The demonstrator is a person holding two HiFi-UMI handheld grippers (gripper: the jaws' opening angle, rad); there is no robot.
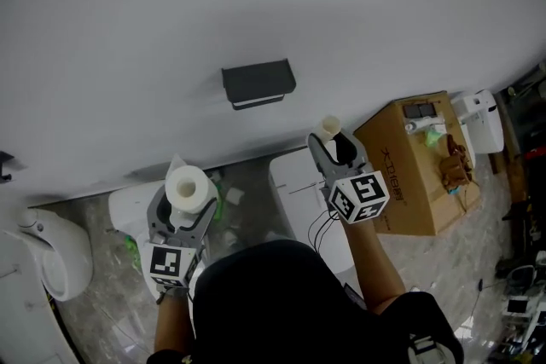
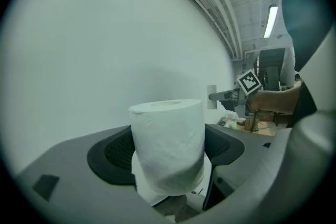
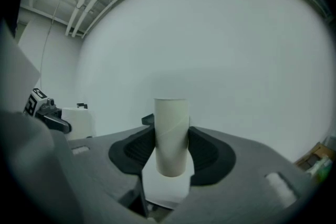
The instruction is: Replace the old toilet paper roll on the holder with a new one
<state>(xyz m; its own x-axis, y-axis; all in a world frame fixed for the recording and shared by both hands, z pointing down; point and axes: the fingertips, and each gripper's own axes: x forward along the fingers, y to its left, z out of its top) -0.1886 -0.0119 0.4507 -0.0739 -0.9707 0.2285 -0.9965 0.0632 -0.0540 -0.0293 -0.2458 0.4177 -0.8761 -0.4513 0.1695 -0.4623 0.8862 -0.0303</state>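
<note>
the left gripper [image 1: 188, 205] clamps a full toilet paper roll [image 1: 188, 187] upright, down-left of the dark holder [image 1: 258, 83] on the wall. the right gripper [image 1: 332, 146] clamps an empty cardboard tube [image 1: 329, 128] upright, just down-right of that holder.

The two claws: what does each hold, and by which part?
Left claw: the full toilet paper roll, by its curved sides. Right claw: the empty cardboard tube, by its sides.

Holder [image 1: 258, 83]: on the wall, above and between the grippers. Full roll [image 1: 188, 186]: upright in left gripper [image 1: 186, 202], left of holder. Empty tube [image 1: 330, 128]: upright in right gripper [image 1: 334, 146], right of holder. Cardboard box [image 1: 418, 183]: on the floor, far right.
</note>
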